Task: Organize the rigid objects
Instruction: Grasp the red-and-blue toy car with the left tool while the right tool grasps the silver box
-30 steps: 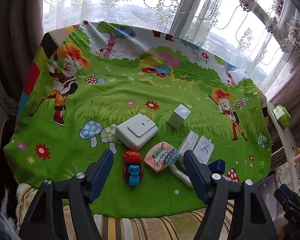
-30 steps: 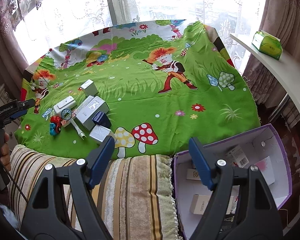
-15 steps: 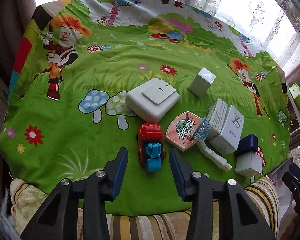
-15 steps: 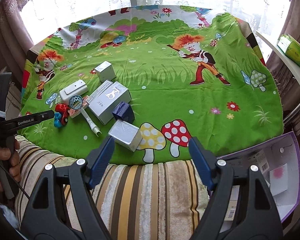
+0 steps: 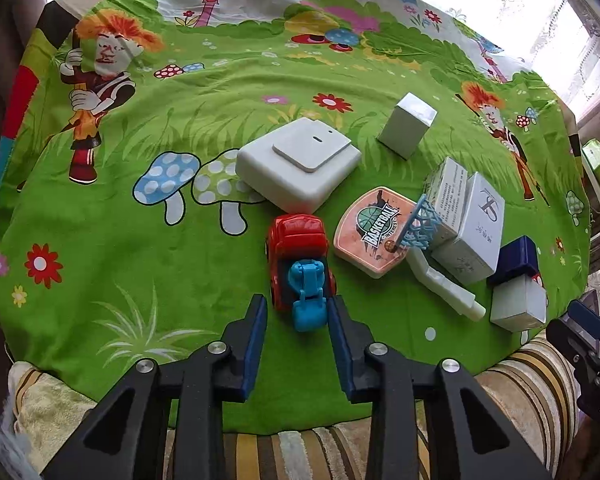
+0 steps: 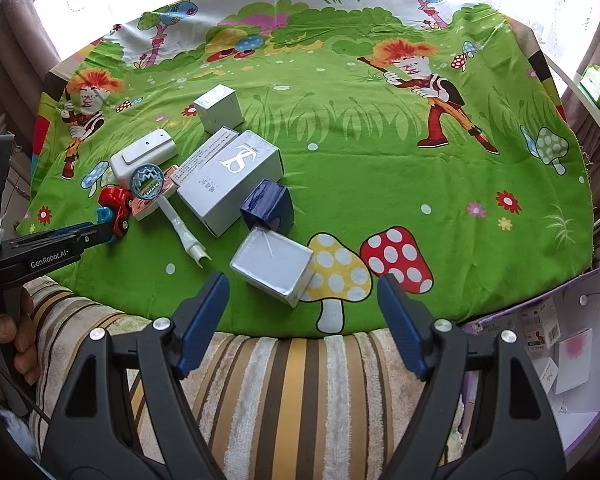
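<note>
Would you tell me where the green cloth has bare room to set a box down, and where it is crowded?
Free: the wide stretch right of the large white box and dark blue box, toward the red mushroom print; also the cloth left of the toy truck. Crowded: the cluster from the white switch box across the basketball hoop toy to the silver box.

A red-and-blue toy truck (image 5: 300, 268), upright, lies beside a basketball hoop toy (image 5: 380, 236), seemingly touching white boxes (image 5: 468, 224).
</note>
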A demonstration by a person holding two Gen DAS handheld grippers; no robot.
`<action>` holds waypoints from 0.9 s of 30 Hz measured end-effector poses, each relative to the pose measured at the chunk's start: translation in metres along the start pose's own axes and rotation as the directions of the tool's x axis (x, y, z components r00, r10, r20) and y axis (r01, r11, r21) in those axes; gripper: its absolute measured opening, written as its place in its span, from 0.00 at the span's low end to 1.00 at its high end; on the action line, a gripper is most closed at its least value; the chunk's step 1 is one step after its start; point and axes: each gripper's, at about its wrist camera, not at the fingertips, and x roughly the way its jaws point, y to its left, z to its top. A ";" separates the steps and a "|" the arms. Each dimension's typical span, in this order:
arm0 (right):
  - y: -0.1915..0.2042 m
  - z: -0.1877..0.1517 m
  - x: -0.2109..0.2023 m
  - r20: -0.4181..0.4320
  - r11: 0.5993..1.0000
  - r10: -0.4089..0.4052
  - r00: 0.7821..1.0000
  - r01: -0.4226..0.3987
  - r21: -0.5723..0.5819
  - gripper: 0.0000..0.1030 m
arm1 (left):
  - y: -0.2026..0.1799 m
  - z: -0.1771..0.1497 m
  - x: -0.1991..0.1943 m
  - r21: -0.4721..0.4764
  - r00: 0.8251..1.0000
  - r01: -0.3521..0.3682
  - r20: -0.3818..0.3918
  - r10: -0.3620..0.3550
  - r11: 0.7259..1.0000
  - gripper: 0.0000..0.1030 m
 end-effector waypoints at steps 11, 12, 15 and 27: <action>0.009 0.002 0.009 -0.015 1.000 -0.009 1.000 0.009 -0.021 0.77 | -0.004 -0.003 -0.006 0.024 0.999 -0.005 0.033 0.004 1.000 0.17; 0.010 0.003 0.010 -0.017 1.000 -0.010 1.000 0.009 -0.023 0.77 | -0.003 -0.003 -0.007 0.020 0.999 -0.001 0.037 0.000 1.000 0.17; 0.011 0.004 0.011 -0.016 1.000 -0.013 1.000 0.013 -0.021 0.77 | -0.004 -0.004 -0.012 0.024 0.998 -0.001 0.055 -0.001 1.000 0.17; 0.011 0.011 0.019 -0.030 0.999 -0.045 0.999 0.045 0.004 0.77 | -0.007 -0.012 -0.036 0.041 0.991 0.015 0.134 -0.021 0.999 0.16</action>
